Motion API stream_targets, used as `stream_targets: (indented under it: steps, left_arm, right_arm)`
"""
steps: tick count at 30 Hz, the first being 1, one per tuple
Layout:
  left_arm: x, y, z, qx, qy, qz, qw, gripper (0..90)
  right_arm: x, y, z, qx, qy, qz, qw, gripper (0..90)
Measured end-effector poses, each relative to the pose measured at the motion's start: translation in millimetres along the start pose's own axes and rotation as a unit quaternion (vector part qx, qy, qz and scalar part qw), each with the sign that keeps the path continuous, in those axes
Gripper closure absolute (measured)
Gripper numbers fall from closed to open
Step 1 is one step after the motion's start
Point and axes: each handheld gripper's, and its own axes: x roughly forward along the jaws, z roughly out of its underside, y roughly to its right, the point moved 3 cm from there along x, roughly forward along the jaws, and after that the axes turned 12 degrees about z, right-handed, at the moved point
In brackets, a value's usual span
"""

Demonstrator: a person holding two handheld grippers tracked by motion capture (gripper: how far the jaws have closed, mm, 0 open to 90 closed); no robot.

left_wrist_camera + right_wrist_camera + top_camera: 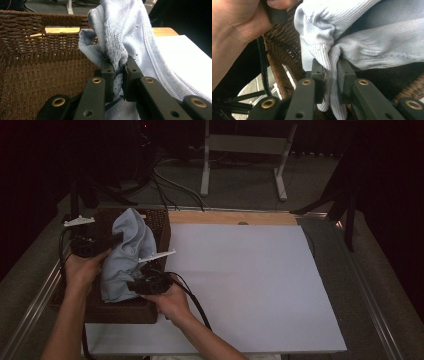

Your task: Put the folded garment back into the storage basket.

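Two grippers are both clamped on the same pale blue cloth [125, 255], and I see it bunched up over the brown wicker basket [159, 227] at the left end of the table. Nearest to me, my right gripper [131, 287] bites a low fold of the cloth; in the right gripper view its jaws stand close together with ribbed fabric [332, 72] pinched between the pads and hanging below them. A little further on, my left gripper [117, 239] grips the cloth higher up, near its top; in the left gripper view a thick roll of the fabric [117, 55] rises straight out from between the nearly closed jaws, with the basket's woven wall [37, 42] behind it. Beyond the basket the white table sheet [250, 280] runs off to the right, then the wooden edge strip [220, 218].
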Motion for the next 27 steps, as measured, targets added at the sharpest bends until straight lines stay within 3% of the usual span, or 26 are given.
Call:
stream_targets:
  steps: [27]
  left_arm:
    - [-16.9,-13.3,6.9,-0.008,-0.002,-0.013,0.9999,83.2]
  right_arm:
    - [10.6,-14.6,4.3,-0.010,-0.009,-0.011,0.9999,79.0]
